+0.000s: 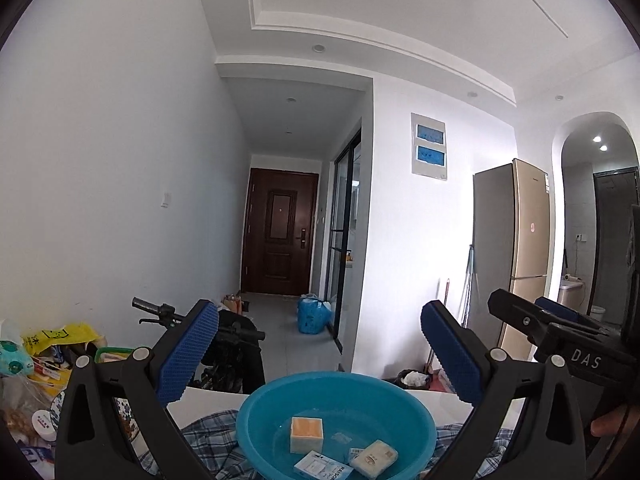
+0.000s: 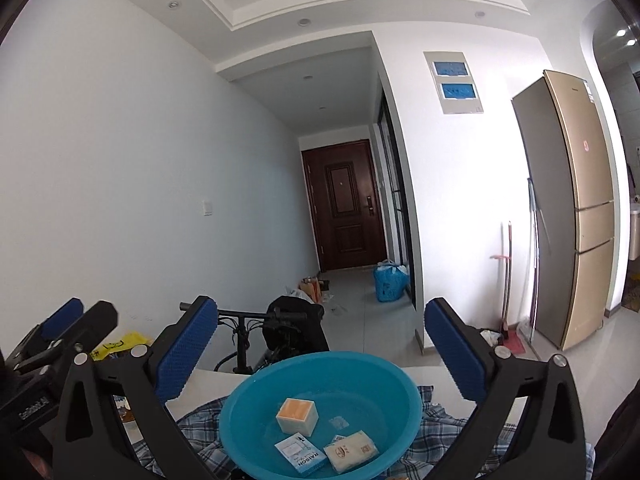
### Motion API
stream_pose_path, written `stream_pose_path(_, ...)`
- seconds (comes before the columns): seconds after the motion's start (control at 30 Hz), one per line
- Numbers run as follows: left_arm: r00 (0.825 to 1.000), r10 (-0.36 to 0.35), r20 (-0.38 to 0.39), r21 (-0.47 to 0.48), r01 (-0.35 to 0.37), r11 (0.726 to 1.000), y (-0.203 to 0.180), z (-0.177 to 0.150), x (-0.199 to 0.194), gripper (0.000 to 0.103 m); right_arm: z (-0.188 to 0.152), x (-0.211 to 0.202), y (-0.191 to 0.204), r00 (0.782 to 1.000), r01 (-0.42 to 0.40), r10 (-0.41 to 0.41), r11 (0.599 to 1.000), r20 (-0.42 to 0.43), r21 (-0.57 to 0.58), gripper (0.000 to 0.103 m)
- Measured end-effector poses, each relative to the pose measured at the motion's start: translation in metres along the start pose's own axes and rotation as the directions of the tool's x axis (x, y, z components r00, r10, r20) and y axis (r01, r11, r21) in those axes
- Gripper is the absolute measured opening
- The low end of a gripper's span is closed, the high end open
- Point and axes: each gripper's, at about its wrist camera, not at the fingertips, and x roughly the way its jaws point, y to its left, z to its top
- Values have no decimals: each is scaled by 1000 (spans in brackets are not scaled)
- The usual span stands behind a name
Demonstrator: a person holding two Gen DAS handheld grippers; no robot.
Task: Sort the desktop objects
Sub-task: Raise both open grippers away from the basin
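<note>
Two grippers level, side by side | left gripper [image 1: 320, 354] jaws wide apart, nothing between | right gripper [image 2: 320, 354] jaws spread wide, nothing between | blue basin [image 2: 256, 396] on checked cloth [image 2: 200, 420] holds orange-topped box [image 2: 297, 415], blue-white box [image 2: 301, 453], beige packet [image 2: 352, 451]

Blue basin [image 2: 320, 412] holds an orange-topped box [image 2: 297, 414], carton [image 2: 300, 457], packet [image 2: 351, 451] (all flat).

Open air above the blue basin [image 2: 320, 376]; cluttered bags [image 1: 60, 340] crowd its left, a bicycle [image 2: 280, 328] behind.
</note>
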Motion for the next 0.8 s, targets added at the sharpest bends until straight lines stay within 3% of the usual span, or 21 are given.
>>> stream_pose_path(0.13,1000,-3,-4,0,3,1000,1,-1,-1,103,0,-6,6,1000,-10,10,1000,18,-14,103)
stream_pose_path(0.67,989,25,149,35,-30,999,-7,9,-53,103,0,-40,16,993,-27,33,998,114,-54,103)
stream_pose_path(0.8,990,43,134,47,-50,998,-10,10,-63,103,-1,-57,21,987,-38,49,997,154,-71,103)
